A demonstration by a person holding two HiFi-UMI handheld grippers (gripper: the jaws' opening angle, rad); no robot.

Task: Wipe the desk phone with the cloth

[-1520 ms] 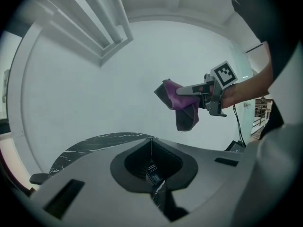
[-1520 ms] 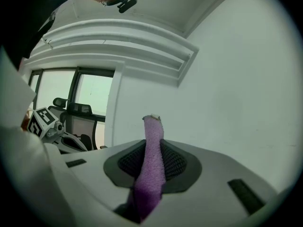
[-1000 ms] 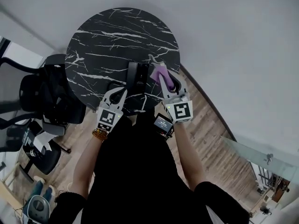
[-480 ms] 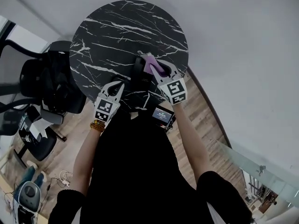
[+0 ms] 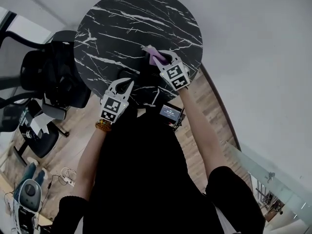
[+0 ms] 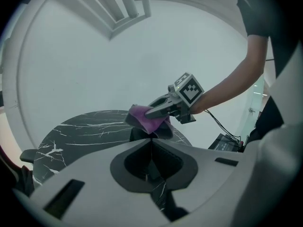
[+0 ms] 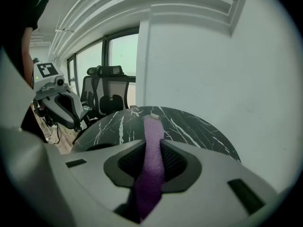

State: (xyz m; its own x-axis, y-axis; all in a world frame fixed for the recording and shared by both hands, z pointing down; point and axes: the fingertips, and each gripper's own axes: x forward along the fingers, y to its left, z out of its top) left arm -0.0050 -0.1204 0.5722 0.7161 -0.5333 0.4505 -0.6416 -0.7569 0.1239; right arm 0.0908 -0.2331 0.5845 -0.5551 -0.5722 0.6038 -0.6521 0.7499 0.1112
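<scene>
A round black marble table [image 5: 126,18] bears the dark desk phone [image 5: 142,71], which is hard to make out against the top. My right gripper [image 5: 157,57] is shut on a purple cloth [image 5: 154,55] and holds it over the phone's far end. In the left gripper view the cloth [image 6: 143,117] hangs from the right gripper [image 6: 160,109] just above the phone [image 6: 138,133]. In the right gripper view the cloth [image 7: 152,155] runs between the jaws. My left gripper [image 5: 123,83] hovers near the table's front edge, left of the phone, its jaws together and holding nothing.
Black office chairs [image 5: 48,87] stand left of the table on the wooden floor. A small device with a lit screen [image 5: 169,113] sits on the floor under the table's near edge. A white wall lies behind and to the right, and a glass panel [image 5: 263,169] is at lower right.
The right gripper has carried the cloth farther away and slightly left across the phone. The left gripper has stayed near the table's front edge.
</scene>
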